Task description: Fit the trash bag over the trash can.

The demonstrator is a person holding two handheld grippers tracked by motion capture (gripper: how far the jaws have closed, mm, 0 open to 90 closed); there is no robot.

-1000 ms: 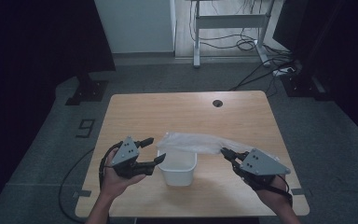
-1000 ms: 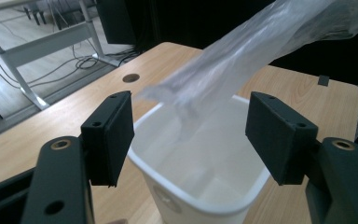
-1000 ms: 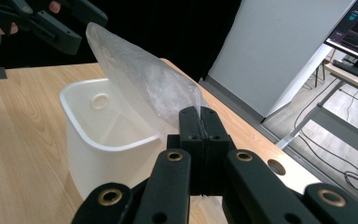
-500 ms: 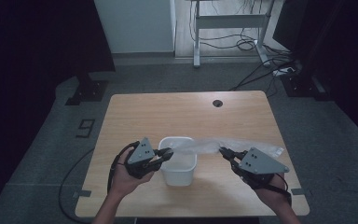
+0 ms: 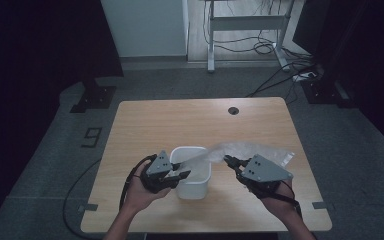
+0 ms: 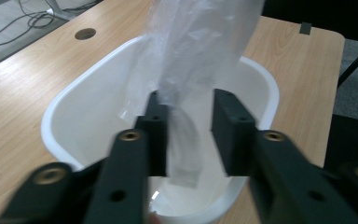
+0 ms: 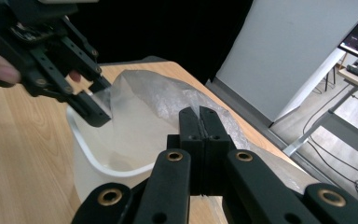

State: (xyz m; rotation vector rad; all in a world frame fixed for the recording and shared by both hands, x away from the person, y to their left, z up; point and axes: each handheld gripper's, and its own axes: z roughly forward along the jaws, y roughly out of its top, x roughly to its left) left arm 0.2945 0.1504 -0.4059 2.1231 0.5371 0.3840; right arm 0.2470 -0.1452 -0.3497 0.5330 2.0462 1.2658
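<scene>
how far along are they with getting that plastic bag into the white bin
Partly done. One end of the clear plastic bag already hangs inside the white bin. In hand: the right gripper is shut on the bag, and the left gripper sits at the bin's mouth, its jaws just opening with film between them. Left: most of the bag lies on the table beside the bin, and its mouth is not over the rim.

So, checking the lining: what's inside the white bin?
One end of the clear bag hangs into the bin, between the left gripper's open fingers. The bag hides part of the bin floor.
</scene>
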